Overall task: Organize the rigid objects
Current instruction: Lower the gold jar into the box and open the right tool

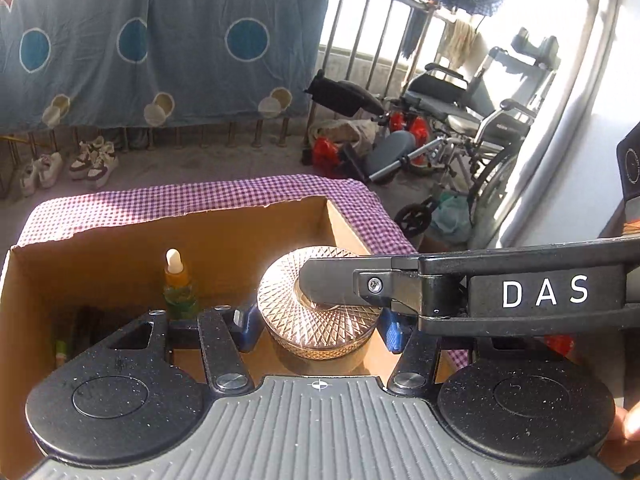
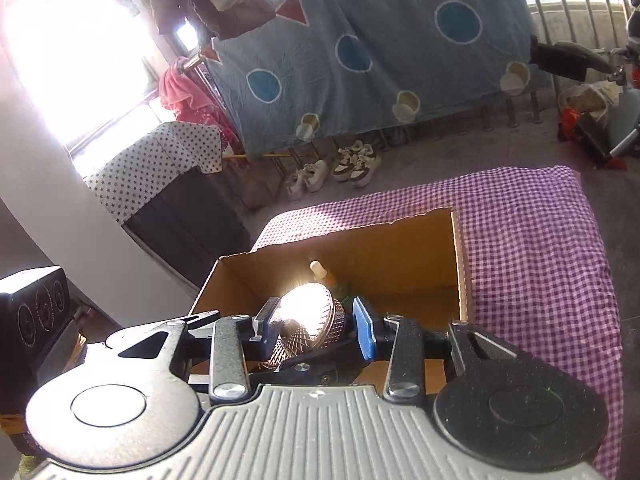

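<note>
Checkered tablecloth [image 2: 532,248] carried cardboard box [image 1: 224,240]. Glass dish [image 1: 320,312] was clamped by left gripper [image 1: 316,326] and right gripper [image 2: 316,326] over box's 3 o'clock side; lowering and release judged next.

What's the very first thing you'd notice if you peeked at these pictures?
The sparkly cut-glass dish, flashing in the sun, gripped by both the left gripper and right gripper above an open cardboard box. Next, the little dropper bottle standing inside the box. Behind hangs a big blue sheet with circles.
</note>
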Tool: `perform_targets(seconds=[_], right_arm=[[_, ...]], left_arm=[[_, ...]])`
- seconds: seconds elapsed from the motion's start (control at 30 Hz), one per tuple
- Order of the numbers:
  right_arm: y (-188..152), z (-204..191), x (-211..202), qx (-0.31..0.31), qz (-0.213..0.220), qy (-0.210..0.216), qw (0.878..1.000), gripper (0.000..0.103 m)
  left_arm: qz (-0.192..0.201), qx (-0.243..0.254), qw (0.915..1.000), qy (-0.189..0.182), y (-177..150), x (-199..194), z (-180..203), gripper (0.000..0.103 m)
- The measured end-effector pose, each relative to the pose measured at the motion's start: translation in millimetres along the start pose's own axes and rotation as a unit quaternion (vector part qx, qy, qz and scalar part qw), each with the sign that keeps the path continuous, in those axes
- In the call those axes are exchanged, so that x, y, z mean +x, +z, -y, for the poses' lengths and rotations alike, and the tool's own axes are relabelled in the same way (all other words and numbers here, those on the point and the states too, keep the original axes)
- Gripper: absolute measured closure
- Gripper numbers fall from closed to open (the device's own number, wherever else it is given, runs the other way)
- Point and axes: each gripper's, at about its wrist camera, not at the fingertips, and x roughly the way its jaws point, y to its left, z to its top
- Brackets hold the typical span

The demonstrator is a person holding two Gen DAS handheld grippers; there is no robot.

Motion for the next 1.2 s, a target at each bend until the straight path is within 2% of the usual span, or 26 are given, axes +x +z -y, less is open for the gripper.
perform_targets(seconds=[0.13,0.33,0.47,0.57,0.73,0.9,1.0,1.07,1.2], right_arm=[[13,13,37,-0.009,-0.029,-0.014,0.999,0.061],[27,27,70,-0.005,-0.056,-0.010,0.998,0.062],[31,34,82,-0.003,-0.060,-0.009,0.998,0.062],[33,32,85,-0.017,-0.056,-0.018,0.998,0.063],[34,33,84,-0.012,-0.046,-0.010,0.999,0.063],[30,33,68,-0.006,-0.024,-0.001,1.000,0.063],[24,28,47,-0.001,-0.002,0.011,1.000,0.063],[17,24,22,0.010,0.024,0.018,0.999,0.063],[-10,12,-37,0.034,0.088,0.041,0.995,0.062]], left_arm=[[-0.039,-0.047,0.9981,0.010,9,30,-19,0.047],[-0.070,-0.068,0.9949,0.025,13,50,-33,0.047],[-0.080,-0.079,0.9931,0.032,15,58,-37,0.046],[-0.094,-0.096,0.9907,0.024,16,67,-39,0.044],[-0.080,-0.098,0.9918,0.018,18,66,-36,0.043],[-0.075,-0.096,0.9924,0.015,20,58,-31,0.040],[-0.060,-0.091,0.9940,0.005,18,40,-24,0.033],[-0.050,-0.091,0.9946,-0.005,16,25,-21,0.025],[-0.028,-0.081,0.9960,-0.026,5,-12,-13,0.020]])
